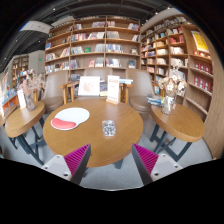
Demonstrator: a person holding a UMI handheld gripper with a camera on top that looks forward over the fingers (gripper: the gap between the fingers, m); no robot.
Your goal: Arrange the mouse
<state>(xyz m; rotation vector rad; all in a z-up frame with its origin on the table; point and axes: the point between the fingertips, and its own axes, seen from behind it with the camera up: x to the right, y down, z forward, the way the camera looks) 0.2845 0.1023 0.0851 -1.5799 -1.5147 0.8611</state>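
A small grey object point(108, 128), apparently the mouse, lies on the round wooden table point(95, 140), near its middle. A round white and red pad point(68, 119) lies on the same table, to the left of the mouse. My gripper point(111, 160) is open and empty. Its two magenta pads point(77, 158) stand wide apart over the table's near edge. The mouse is ahead of the fingers, roughly centred between them and well out of their reach.
Two upright white signs point(90, 87) stand at the table's far edge. Armchairs point(55, 88) stand behind the table. More wooden tables stand to the left point(22, 118) and right point(180, 120). Bookshelves point(100, 45) line the back walls.
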